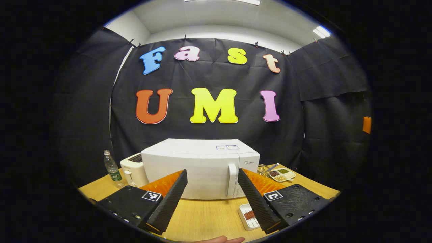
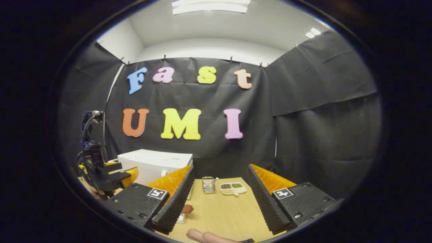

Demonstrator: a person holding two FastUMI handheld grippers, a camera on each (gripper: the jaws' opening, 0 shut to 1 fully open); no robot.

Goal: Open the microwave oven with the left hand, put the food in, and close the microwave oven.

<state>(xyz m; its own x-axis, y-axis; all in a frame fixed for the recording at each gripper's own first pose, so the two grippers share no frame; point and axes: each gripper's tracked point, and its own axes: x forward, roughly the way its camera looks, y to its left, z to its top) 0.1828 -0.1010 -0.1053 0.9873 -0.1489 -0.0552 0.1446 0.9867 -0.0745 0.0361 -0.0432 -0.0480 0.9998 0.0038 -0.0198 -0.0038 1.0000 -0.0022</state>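
The microwave oven point(image 1: 202, 168) is a white box standing on the wooden table against the far cloth wall, its door shut. A white vertical handle point(image 1: 232, 179) runs down the door's right side, next to the control panel at the right end. The food point(image 1: 249, 214), a reddish-brown piece, lies in a small white rectangular dish point(image 1: 245, 217) on the table, near the front right corner of the oven and apart from it.
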